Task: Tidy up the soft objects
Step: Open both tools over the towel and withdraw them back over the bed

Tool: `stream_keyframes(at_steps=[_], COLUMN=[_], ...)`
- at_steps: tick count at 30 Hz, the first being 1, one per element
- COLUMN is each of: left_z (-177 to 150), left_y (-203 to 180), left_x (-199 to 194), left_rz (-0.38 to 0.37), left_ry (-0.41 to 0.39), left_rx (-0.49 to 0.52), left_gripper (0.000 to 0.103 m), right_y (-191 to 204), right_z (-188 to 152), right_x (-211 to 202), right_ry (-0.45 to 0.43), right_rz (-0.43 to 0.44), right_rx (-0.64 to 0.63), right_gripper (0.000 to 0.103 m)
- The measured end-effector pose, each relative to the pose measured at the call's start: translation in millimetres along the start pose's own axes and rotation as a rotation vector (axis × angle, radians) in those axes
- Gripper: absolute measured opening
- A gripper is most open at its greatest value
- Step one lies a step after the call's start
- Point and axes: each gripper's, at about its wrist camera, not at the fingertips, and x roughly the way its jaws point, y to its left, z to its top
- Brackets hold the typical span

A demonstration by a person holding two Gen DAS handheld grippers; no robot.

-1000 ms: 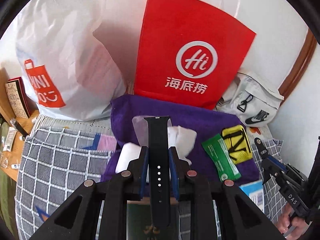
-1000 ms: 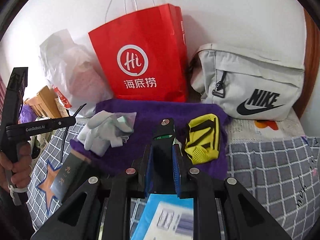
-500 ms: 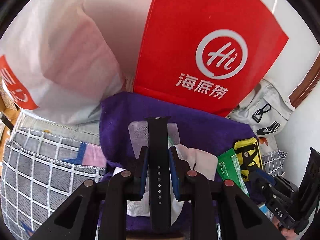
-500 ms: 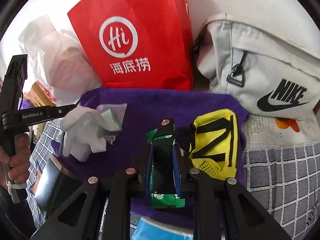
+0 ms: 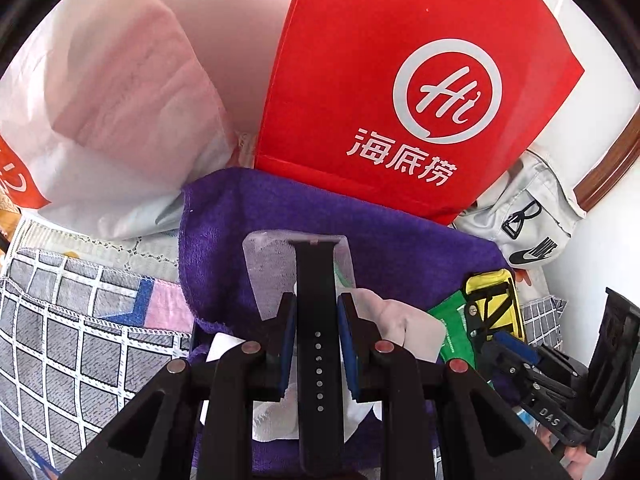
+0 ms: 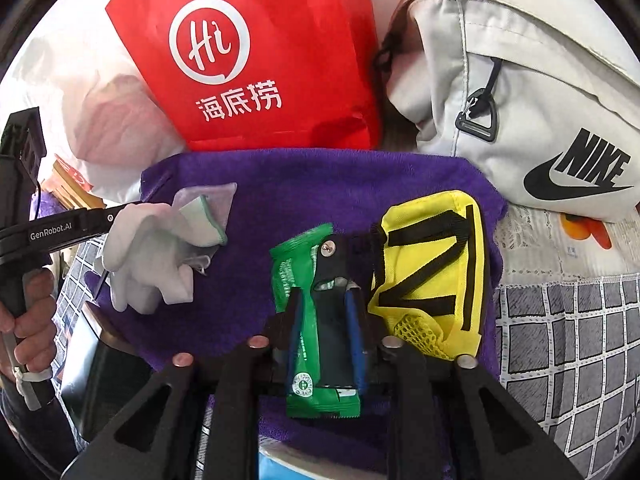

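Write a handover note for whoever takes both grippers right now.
Left gripper: shut on a black watch strap, over the white cloth bundle on the purple towel.
Right gripper: jaws opening, with a second black strap piece between them above the green sachet, beside the yellow pouch.
Done: soft items gathered on the towel.
Left: set down both strap pieces.

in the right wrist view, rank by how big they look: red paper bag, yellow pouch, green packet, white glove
1. red paper bag
2. yellow pouch
3. white glove and green packet: look about alike; the packet lies nearer the camera and partly under the gripper, so unranked.
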Motion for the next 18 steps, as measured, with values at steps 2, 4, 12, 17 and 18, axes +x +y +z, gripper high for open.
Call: stream_keyframes(at_steps=[2, 4, 12, 17, 18], left_z=[0.3, 0.6, -7.6, -27.4, -32.7], left_y=[1.1, 3.3, -1.2, -2.7, -3.2], left_x=[-1.6, -5.6, -42.5, -76.8, -83.6], left_rz=[0.018, 0.016, 0.066, 0.091, 0.099], left_ry=[0.002, 0.004, -0.031, -0.06, -0.066], left_rx=[-0.004, -0.017, 0.006, 0.002, 0.001], left_gripper=[0.022, 0.026, 0.042, 0.049, 0.05], right_y=[0.4, 1.8, 23.7, 41.9, 46.0], right_z=[0.2, -0.5, -17.4, -45.8, -52.1], right_x=[-4.9, -11.9, -57.4, -80.6, -85.0], right_ry=[-0.017, -0.028, -0.089, -0.082, -0.08], right_rz=[-0.001, -0.001, -0.014, 0.0, 0.014], right_rx=[0.0, -0.005, -0.035, -0.055, -0.058], right_gripper=[0.044, 0.046, 0.059, 0.064, 0.064])
